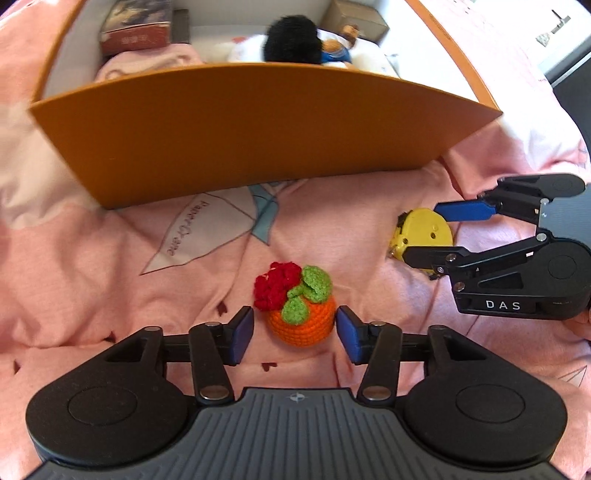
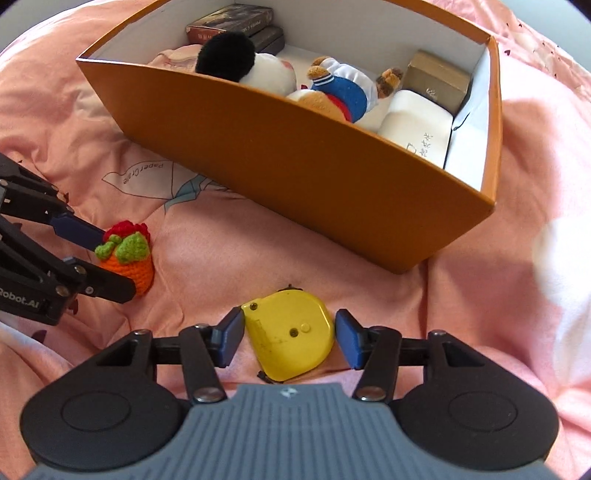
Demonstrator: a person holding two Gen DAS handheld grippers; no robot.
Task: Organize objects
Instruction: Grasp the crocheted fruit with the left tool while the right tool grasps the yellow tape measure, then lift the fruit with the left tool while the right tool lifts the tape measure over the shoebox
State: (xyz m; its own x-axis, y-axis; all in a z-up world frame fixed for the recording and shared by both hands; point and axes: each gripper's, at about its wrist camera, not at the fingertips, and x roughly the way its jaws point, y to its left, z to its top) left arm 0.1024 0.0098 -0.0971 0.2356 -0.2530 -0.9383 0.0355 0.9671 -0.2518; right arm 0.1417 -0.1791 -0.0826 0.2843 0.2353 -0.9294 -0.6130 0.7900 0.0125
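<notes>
A crocheted orange pot with a red flower and green leaves lies on the pink bedspread. My left gripper is open, its blue pads on either side of the pot, the right pad near or touching it. It also shows in the right wrist view. A yellow tape measure lies between the open pads of my right gripper, with small gaps on both sides. It also shows in the left wrist view. An open orange box stands beyond both.
The box holds a black-and-white plush, a doll in blue clothes, a white pouch, a brown carton, dark boxes and pink cloth. The pink bedspread is wrinkled, with a paper-crane print.
</notes>
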